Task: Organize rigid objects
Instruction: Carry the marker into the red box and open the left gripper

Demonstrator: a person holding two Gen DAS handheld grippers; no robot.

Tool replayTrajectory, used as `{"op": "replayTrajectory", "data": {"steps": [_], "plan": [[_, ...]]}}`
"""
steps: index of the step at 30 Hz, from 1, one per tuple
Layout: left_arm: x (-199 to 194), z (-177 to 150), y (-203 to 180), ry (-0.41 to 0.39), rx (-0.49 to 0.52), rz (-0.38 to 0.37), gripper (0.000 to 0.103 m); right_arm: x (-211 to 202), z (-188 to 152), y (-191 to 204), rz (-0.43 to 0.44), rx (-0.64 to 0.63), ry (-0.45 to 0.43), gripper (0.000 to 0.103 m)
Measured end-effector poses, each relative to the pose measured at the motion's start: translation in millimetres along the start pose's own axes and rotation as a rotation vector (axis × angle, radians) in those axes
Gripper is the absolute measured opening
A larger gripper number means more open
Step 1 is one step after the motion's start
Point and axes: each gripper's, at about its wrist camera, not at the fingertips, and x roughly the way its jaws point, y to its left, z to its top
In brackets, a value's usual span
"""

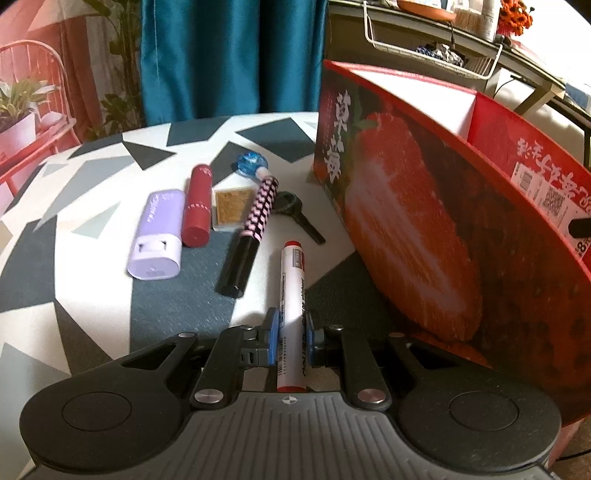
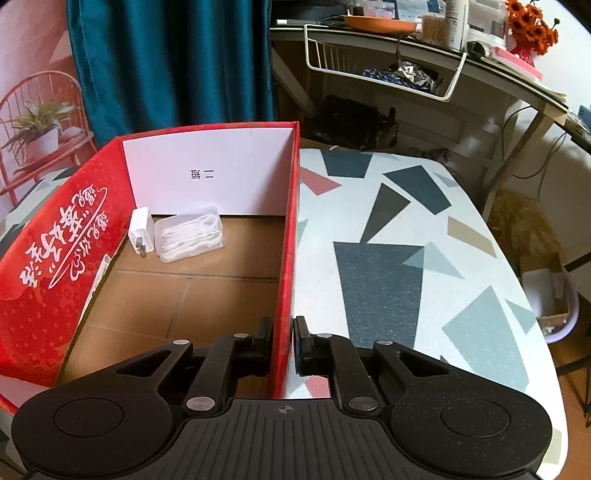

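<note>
My left gripper [image 1: 293, 325] is shut on a white marker with red ends [image 1: 291, 291], its blue pads pressing the barrel. It points toward a row of loose items on the table: a lilac case [image 1: 157, 236], a red tube [image 1: 198, 206], a small gold-faced square [image 1: 232, 209], a pink-and-black patterned pen [image 1: 251, 229], a blue gem-like piece [image 1: 252, 165] and a black key [image 1: 295, 214]. The red strawberry box [image 1: 424, 229] stands at the right. My right gripper [image 2: 282, 338] is shut on the box's right wall [image 2: 290, 240]. Inside lie a white charger [image 2: 141, 230] and a clear case [image 2: 190, 232].
The table [image 2: 388, 258] has a geometric-patterned cover; its right edge drops to the floor. Behind stand a teal curtain [image 1: 229, 55], a desk with a white wire basket [image 2: 376, 62] and an orange flower pot [image 2: 532, 29].
</note>
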Motion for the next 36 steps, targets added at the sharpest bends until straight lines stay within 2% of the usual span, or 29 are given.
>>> {"op": "replayTrajectory", "data": {"steps": [7,12,15,22,27,31,36], "plan": [[-19,18,7,-0.071,-0.017,0.004,0.016,0,0,-1,0.000,0.017,-0.001,0.010],[-39,47,9,-0.149,-0.017,-0.013,0.016,0,0,-2,0.000,0.016,-0.001,0.010],[-47,68,-2,-0.197,0.041,-0.006,0.016,0,0,-2,0.001,0.018,-0.001,0.010],[-43,110,-43,-0.270,0.203,-0.065,0.016,0,1,-2,0.006,0.022,0.001,0.010],[-21,119,-68,-0.241,0.259,-0.108,0.016,0,1,-2,0.011,0.027,0.001,0.011],[-5,120,-83,-0.221,0.315,-0.119,0.016,0,1,-3,0.017,0.028,0.000,0.011],[13,119,-89,-0.185,0.335,-0.120,0.016,0,1,-4,0.021,0.025,0.001,0.011]]}}
